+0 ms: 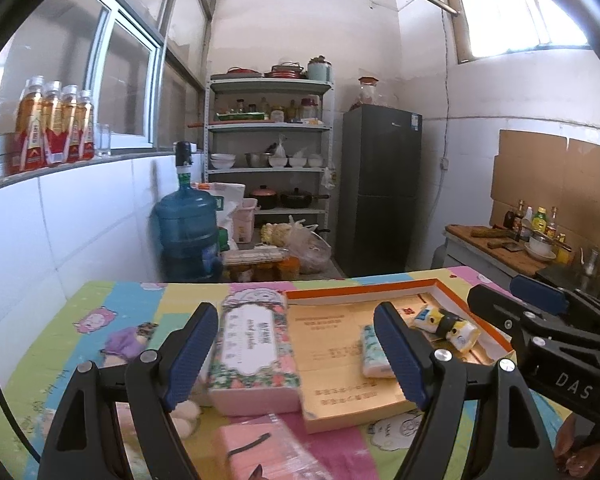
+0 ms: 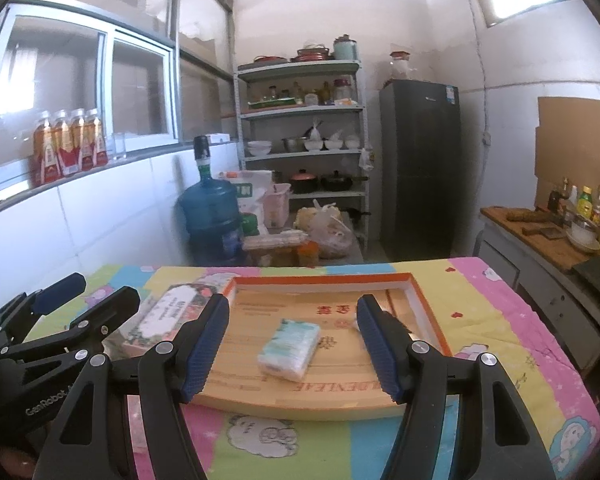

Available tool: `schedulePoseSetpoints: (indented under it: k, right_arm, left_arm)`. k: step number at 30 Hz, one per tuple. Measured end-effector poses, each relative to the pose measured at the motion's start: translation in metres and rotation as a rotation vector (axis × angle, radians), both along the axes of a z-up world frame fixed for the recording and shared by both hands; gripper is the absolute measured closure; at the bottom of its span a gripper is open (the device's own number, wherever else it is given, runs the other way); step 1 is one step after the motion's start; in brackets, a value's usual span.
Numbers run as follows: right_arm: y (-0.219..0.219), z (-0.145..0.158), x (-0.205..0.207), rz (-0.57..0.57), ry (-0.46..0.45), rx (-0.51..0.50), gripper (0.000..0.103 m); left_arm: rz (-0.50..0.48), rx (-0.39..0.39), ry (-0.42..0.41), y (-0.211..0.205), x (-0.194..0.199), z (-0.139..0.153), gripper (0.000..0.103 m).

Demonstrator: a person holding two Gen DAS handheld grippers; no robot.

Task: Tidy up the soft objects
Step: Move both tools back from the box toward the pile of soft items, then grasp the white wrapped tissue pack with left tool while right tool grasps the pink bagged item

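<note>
- Left wrist view: my left claw point(image 1: 296, 354) stands wide with nothing between its blue pads, above a table point(image 1: 112, 320) covered in a bright cartoon-print cloth.
- Behind the table's far edge are white tiled walls, a blue water jug point(image 1: 188, 224), a metal shelf rack point(image 1: 270, 136) with bowls and pots, and a dark fridge point(image 1: 380, 188). Drink bottles point(image 1: 54, 124) stand in a row on the window ledge at left.
- A shallow orange-rimmed box point(image 1: 340, 376) lies open on the table, toward the right side. Inside it, a small teal-patterned tissue pack point(image 1: 374, 354) lies partly hidden by my right-hand finger, and a yellow-and-white pack point(image 1: 446, 322) sits toward the box's far right corner.
- Just beside the box's left edge lies a floral tissue pack point(image 1: 254, 356). A pink wrapped pack point(image 1: 268, 448) lies at the table's near edge, blurred.
- My right claw point(image 1: 540, 308) shows at the right, over the box's right edge.

- Right wrist view: my right claw point(image 2: 292, 348) is spread wide and empty, hanging over the near edge of the orange-rimmed box point(image 2: 328, 280).
- The teal-patterned tissue pack point(image 2: 290, 348) lies on the box floor, in line between my pads, untouched.
- The floral tissue pack point(image 2: 172, 316) lies outside the box's left wall.
- My left claw point(image 2: 88, 292) shows at the left, open.
- At the right of the room a counter point(image 2: 540, 236) carries a wooden board, bottles and a bowl.
</note>
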State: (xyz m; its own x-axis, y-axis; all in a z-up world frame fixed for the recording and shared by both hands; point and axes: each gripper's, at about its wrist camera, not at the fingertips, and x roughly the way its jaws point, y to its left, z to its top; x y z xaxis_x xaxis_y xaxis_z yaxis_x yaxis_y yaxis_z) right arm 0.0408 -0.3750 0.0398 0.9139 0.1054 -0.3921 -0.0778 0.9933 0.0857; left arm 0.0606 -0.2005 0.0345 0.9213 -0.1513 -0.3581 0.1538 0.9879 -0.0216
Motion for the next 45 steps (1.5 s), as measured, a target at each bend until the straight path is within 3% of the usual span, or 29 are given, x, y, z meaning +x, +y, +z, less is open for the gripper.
schedulePoseSetpoints:
  k: [18, 31, 34, 45]
  right_arm:
    - [0.076, 0.004, -0.013, 0.081, -0.02, -0.013, 0.035]
    - [0.121, -0.008, -0.016, 0.148, 0.015, -0.014, 0.033]
    - [0.131, -0.015, -0.015, 0.168, 0.03, -0.019, 0.028]
    - [0.149, -0.048, -0.009, 0.202, 0.115, -0.024, 0.027]
  left_arm:
    - [0.127, -0.017, -0.013, 0.096, -0.02, 0.005, 0.023]
    - [0.22, -0.05, 0.015, 0.169, -0.037, -0.013, 0.023]
    - [0.217, -0.062, 0.021, 0.183, -0.042, -0.02, 0.023]
    - [0.147, -0.092, 0.04, 0.2, -0.065, -0.049, 0.023]
